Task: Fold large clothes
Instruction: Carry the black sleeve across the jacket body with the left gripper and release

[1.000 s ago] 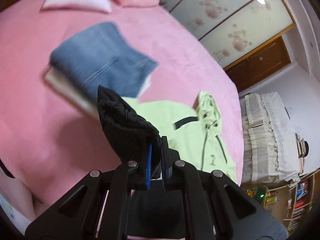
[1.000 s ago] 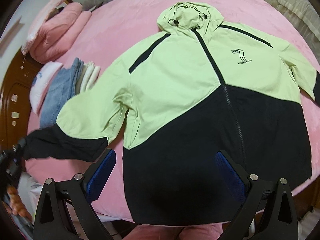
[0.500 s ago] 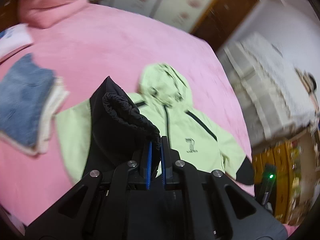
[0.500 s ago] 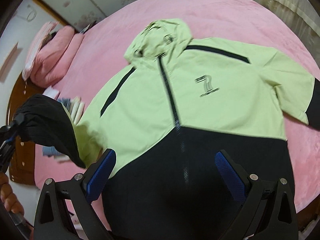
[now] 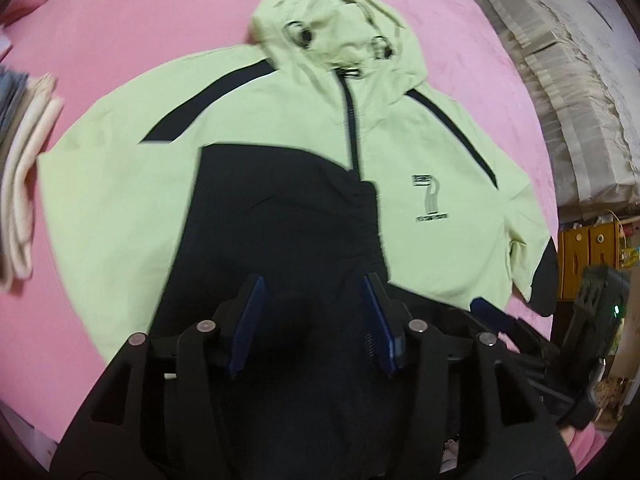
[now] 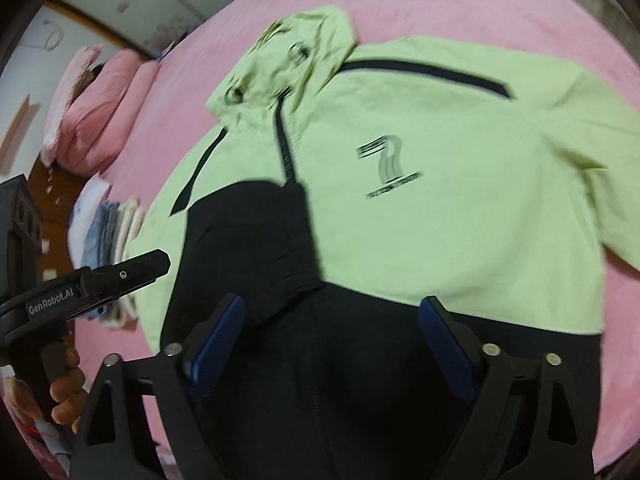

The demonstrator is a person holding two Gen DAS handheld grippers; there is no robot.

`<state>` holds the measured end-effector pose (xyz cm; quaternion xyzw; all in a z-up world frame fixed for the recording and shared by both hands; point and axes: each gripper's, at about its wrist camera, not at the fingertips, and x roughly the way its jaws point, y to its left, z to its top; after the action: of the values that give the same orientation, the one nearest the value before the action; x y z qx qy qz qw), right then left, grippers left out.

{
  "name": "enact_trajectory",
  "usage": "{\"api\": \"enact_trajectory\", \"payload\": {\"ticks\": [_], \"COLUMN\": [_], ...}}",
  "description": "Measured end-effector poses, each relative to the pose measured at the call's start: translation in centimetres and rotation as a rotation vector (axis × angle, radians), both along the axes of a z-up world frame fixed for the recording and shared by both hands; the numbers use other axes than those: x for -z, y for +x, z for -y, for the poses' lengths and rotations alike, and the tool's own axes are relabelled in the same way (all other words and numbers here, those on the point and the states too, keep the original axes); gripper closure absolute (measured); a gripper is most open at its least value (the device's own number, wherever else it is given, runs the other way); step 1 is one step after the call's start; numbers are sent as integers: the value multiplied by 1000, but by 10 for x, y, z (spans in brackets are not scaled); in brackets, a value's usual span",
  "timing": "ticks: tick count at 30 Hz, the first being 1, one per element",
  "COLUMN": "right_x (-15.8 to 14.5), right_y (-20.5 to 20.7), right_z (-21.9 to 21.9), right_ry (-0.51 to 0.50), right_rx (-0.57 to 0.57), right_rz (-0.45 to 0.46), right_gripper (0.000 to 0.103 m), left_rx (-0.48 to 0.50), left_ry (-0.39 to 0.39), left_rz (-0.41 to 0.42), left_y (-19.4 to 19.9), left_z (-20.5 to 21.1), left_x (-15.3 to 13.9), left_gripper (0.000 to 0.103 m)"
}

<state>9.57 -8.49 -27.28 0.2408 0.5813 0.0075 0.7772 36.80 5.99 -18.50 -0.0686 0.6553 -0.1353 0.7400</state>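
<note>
We see a pale green and black hooded zip jacket [image 5: 168,184] lying face up on the round pink bedspread [image 5: 132,28], its hood [image 5: 336,28] toward the far side and the black hem nearest the cameras. One black-cuffed sleeve [image 5: 280,216] lies folded across the chest, its cuff reaching the zip just beside the printed chest logo [image 5: 430,196]; the other sleeve [image 6: 600,152] is spread out to the side.

Our left gripper [image 5: 316,320] hangs over the folded sleeve with its blue-padded jaws opening. The black cloth lies below the gap, and the pads do not press on it. From the right wrist view, the same gripper [image 6: 160,260] shows at the left edge, held in a hand [image 6: 66,392].

Our right gripper [image 6: 332,340] hovers over the black lower front of the jacket (the picture is a little blurred here), its jaws wide but closing, with nothing pinched between the pads.

A stack of folded clothes [image 6: 110,248], denim and cream, sits on the bedspread beside the jacket's folded side, and pink pillows [image 6: 100,108] lie farther back.
</note>
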Motion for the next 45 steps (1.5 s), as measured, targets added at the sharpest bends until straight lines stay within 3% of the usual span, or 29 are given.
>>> {"api": "enact_trajectory", "payload": {"ticks": [4,7,10,15,20,25,32,36,40,45], "right_x": [18,36,61,84,86,45,-43,-77,-83,-52], "right_y": [16,33,50,66,76,89,115,120,117,109], "right_z": [-24,-42,-55,-80,-105,-122,-113,-94,-76,-40], "right_ry": [34,30,15,-87,-126,-107,33,-20,-98,-189], "right_rx": [-89,-117,-116,-126,-170,-163,-58,-65,-23,115], "right_rz": [-28,-61,-118,-165,-179,-26,252,359,378,303], "right_gripper": [17,26,32,63,74,78,79,79,79,79], "left_rx": [-71,-114,-152,-185,-164,-163,-206,-201,-180,-242], "left_ry": [27,50,130,237,333,375,366,347,370,369], "left_rz": [-51,-94,-147,-197,-210,-144,-67,-20,2,-30], "left_y": [-15,-34,-56,-83,-89,-80,-54,-43,-36,-29], "left_z": [-46,-82,-115,-142,-149,-151,-162,-164,-162,-175], "left_x": [3,8,21,50,74,80,74,68,66,73], "left_gripper": [47,47,47,47,47,47,47,47,47,47]}}
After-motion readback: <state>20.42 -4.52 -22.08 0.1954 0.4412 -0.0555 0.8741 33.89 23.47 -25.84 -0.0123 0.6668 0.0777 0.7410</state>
